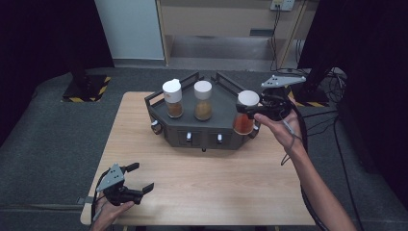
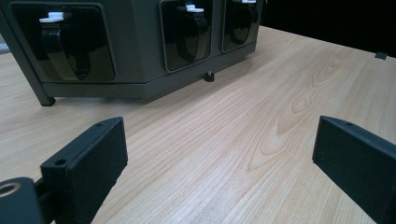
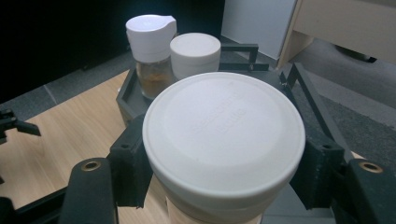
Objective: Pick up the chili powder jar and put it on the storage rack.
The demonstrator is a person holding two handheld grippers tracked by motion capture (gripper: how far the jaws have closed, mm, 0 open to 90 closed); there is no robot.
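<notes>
A dark grey spice rack (image 1: 219, 126) stands at the back middle of the wooden table. Two white-capped jars stand in it: one with a flip cap (image 1: 172, 98) and one with a round cap (image 1: 203, 100). My right gripper (image 1: 246, 109) is shut on a third jar (image 1: 244, 118) with reddish-orange contents, held up at the rack's right end. In the right gripper view the jar's white lid (image 3: 224, 135) sits between the jaws, with both racked jars (image 3: 149, 44) behind. My left gripper (image 1: 139, 178) rests open near the table's front left corner, its jaws wide apart over bare wood (image 2: 219, 154).
The rack's front face (image 2: 126, 46) has three recessed slots with white-tipped black levers. The table (image 1: 202, 183) stands on grey carpet. Cables and a dark stand (image 1: 317, 72) lie behind the right side. A cabinet stands against the back wall.
</notes>
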